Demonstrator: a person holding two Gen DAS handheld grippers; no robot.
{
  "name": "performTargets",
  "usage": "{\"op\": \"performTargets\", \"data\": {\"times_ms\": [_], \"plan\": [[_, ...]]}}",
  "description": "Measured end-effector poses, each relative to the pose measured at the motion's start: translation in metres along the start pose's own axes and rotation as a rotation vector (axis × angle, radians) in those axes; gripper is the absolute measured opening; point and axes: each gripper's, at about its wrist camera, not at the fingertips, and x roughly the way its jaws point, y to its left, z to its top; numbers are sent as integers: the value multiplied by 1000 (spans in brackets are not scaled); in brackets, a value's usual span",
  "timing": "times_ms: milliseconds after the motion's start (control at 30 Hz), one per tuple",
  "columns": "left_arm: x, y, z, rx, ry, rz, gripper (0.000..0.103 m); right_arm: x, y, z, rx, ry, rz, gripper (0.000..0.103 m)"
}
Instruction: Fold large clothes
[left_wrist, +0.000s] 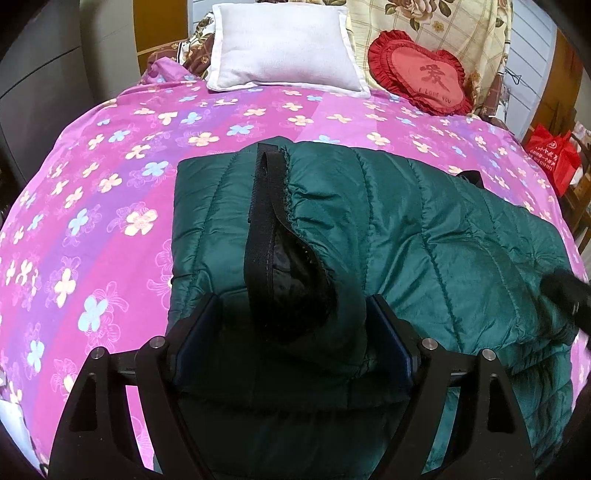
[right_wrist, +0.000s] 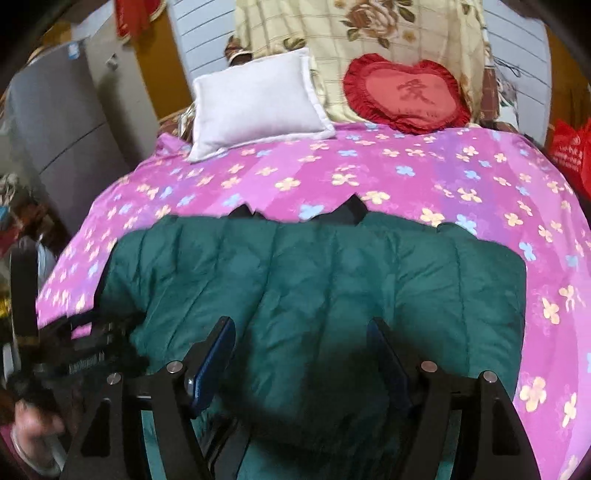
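Quilted jacket (left_wrist: 424, 229) of glossy green cloth; matt printed cotton bedspread (left_wrist: 110, 166).

The left gripper (left_wrist: 291, 339), a black two-finger tool with dark blue pads, points steeply downward with its jaws spread wide. Its pads (left_wrist: 393, 339) stand on either side of a bunched fold of a dark green quilted jacket (left_wrist: 424, 229); whether they press on the fabric cannot be told. The right gripper (right_wrist: 301, 354), of the same black build with blue pads (right_wrist: 216, 360), also tilts downward, its jaws parted above the jacket with fabric beneath and between them, no grip visible. At the lower left edge of the right wrist view a blurred hand (right_wrist: 35, 432) holds the other tool's handle.
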Motion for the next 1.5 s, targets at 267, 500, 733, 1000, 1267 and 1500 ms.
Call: {"op": "performTargets", "data": {"times_ms": [267, 500, 733, 1000, 1267, 1500], "plan": [[1, -1, -2, 7, -9, 3, 83, 22, 0, -12, -42, 76, -35, 75], [1, -1, -1, 3, -8, 0, 83, -25, -39, -10, 42, -49, -85, 75], [1, -1, -2, 7, -13, 1, 85, 19, -79, -8, 121, 57, -145, 76], [-5, -1, -3, 3, -13, -3, 85, -11, -66, -10, 73, 6, -172, 77], [-34, 6, -13, -9, -41, 0, 85, -48, -66, -36, 70, 23, -170, 77], [-67, 3, -31, 40, -57, 6, 85, -74, -66, -62, 106, 51, -142, 77]]}}
